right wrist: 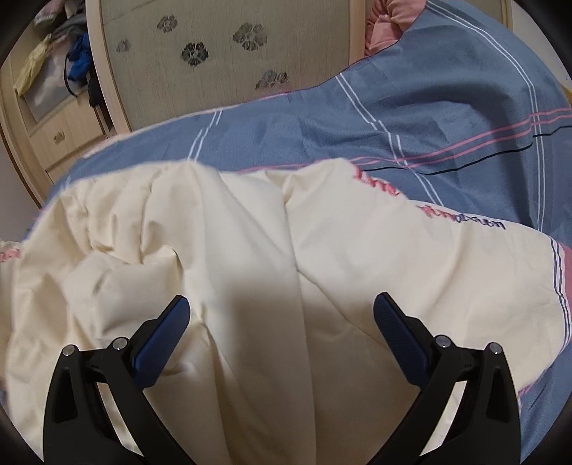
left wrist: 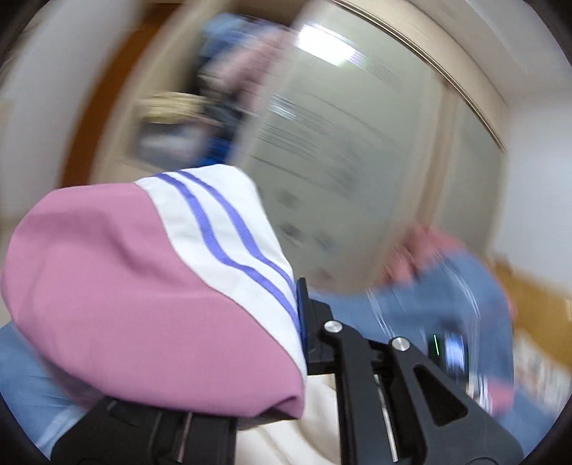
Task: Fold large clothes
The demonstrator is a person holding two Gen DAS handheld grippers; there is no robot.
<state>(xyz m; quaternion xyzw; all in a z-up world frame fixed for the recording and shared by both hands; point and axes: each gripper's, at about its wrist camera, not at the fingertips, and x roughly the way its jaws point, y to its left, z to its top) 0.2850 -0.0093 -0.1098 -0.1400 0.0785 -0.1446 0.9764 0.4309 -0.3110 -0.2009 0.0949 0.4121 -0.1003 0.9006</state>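
A large cream garment lies spread and creased on the blue striped bedspread. It has pink and purple lettering near its right side and pink trim with stripes at its right edge. My right gripper is open just above the cream cloth, one blue pad on each side of a long fold. My left gripper is shut on a pink and white end of the garment with two purple stripes; the cloth bulges over the left finger and hides it. The left wrist view is blurred by motion.
A beige wardrobe with flower-patterned panels stands behind the bed. Left of it are drawers and a heap of clothes. A pink pillow or blanket lies at the bed's far end. The bedspread also shows in the left wrist view.
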